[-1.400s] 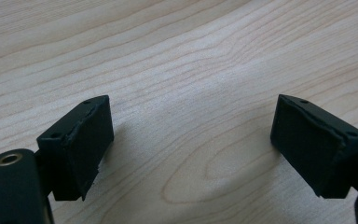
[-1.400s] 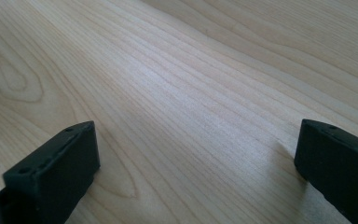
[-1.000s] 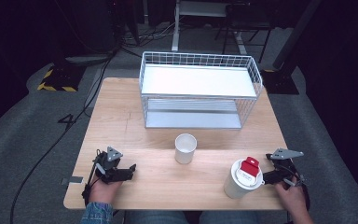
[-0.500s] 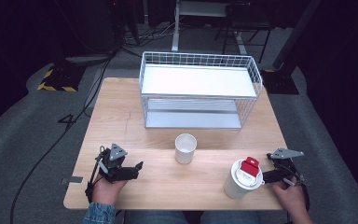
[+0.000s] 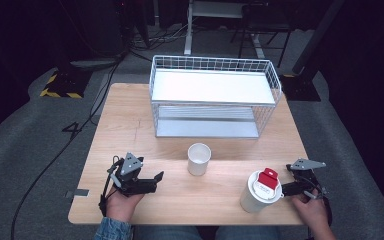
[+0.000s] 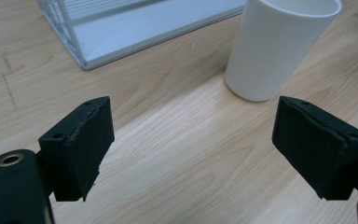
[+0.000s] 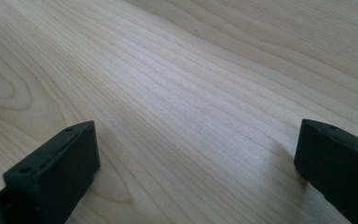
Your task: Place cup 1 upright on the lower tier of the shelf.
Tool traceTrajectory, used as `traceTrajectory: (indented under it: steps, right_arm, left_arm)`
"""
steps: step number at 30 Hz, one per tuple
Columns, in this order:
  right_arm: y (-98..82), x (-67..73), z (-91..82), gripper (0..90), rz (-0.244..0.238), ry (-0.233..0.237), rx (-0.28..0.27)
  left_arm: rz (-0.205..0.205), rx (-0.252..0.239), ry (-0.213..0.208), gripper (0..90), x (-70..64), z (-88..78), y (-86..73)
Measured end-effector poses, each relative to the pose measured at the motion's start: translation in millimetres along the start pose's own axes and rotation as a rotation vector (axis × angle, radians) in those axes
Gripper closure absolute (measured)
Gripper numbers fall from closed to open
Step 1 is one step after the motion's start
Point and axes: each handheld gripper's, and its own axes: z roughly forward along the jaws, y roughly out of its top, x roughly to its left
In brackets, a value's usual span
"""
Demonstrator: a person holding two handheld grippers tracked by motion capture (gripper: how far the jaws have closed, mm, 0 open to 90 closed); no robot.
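Note:
A white paper cup (image 5: 199,159) stands upright on the wooden table (image 5: 130,125), in front of the wire rack. My left gripper (image 5: 156,179) hovers at the front left, pointing right toward the cup, still a hand's width away. In the left gripper view its jaws (image 6: 191,149) stand open over bare wood, with the cup (image 6: 279,46) ahead to the right. A white tub with a red-topped lid (image 5: 260,192) stands at the front right. My right gripper (image 5: 286,186) sits just right of it, open. In the right gripper view (image 7: 196,163) there is only tabletop between the jaws.
A white wire rack (image 5: 215,95) with two shelves takes up the back half of the table; its lower shelf (image 6: 144,28) lies just beyond the cup. Bare wood lies between the two grippers along the front edge. Cables run on the dark floor to the left.
My left gripper has lifted a little off the table and shifted right toward the cup. The right gripper, the cup and the tub have stayed put.

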Motion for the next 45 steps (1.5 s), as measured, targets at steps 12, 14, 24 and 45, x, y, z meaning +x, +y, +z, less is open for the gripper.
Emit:
traceTrajectory:
  steps: [12,14,24,45]
  right_arm:
    - [0.1,0.1,0.1,0.0,0.001,-0.001,0.0]
    - [0.1,0.0,0.2,0.0,0.0,-0.001,-0.001]
    - [0.1,0.0,0.1,0.0,0.0,-0.001,-0.001]
    - [0.2,0.2,0.4,0.0,0.004,-0.004,-0.002]
  left_arm:
    - [0.042,-0.058,-0.044,13.3,-20.1,17.2,8.1]
    - [0.038,-0.056,-0.054,13.3,-23.7,20.8,9.6]
    - [0.022,-0.064,-0.085,11.5,-30.9,39.2,19.5]
    - [0.003,-0.07,-0.146,7.1,-45.6,89.4,24.4]
